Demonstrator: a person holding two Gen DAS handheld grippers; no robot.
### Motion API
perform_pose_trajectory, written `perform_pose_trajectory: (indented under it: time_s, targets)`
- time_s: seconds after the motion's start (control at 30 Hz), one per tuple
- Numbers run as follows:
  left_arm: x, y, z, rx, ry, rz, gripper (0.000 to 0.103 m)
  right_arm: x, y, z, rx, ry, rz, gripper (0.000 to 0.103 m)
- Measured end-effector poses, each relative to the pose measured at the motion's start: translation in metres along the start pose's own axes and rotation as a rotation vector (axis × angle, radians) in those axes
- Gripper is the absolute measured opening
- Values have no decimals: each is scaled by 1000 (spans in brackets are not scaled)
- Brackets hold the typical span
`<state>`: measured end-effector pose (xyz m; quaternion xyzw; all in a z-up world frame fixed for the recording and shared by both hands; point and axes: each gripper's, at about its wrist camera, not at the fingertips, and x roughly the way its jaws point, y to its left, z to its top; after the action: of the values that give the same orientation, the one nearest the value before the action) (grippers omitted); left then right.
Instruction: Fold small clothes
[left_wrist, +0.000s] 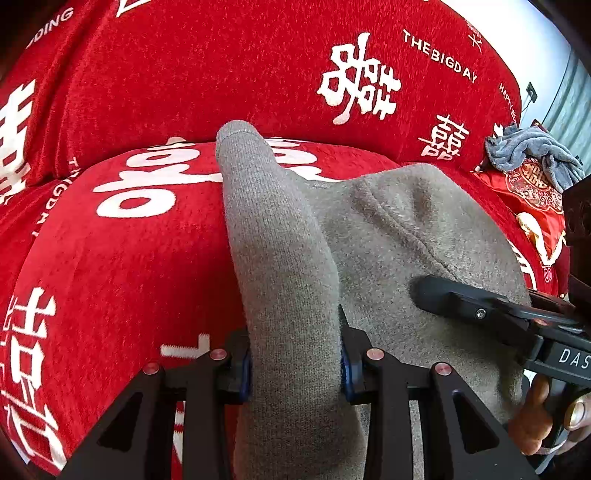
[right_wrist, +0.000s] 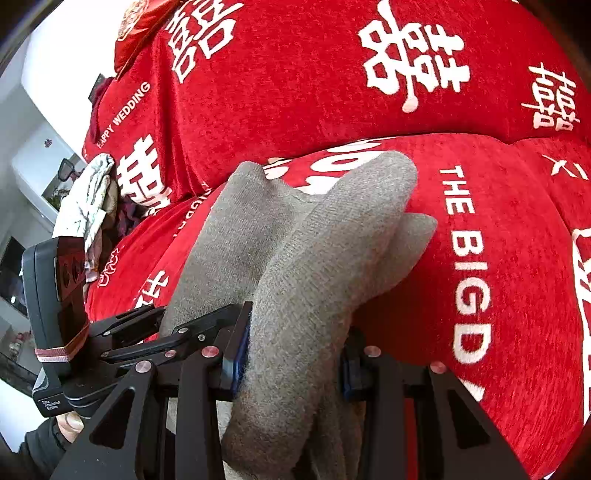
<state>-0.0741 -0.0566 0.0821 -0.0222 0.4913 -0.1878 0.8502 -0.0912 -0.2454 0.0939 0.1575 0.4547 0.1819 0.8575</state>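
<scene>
Grey knitted garment held over a red sofa by both hand-held grippers.

The grey garment (left_wrist: 388, 229) lies half lifted on the red sofa cover (left_wrist: 129, 258), one narrow tube of it standing up. It looks light, soft and floppy, likely to sag and slide, so edges and cuffs are the best places to grip. The left hand-held gripper (left_wrist: 295, 365) is clamped on that tube; the right hand-held gripper (right_wrist: 291, 365) is clamped on another bunched part. A grey cloth (left_wrist: 532, 155) sits well apart.

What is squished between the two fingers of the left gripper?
A grey sock, clamped by the left gripper, shown in the left wrist view.
</scene>
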Motion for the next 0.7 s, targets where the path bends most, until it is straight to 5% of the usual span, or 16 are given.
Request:
perform_pose_trajectory:
  time_s: [0.7]
  targets:
    - [-16, 19, -35, -10, -14, -2, 36, 1, 24, -33, -39, -13, -9, 40]
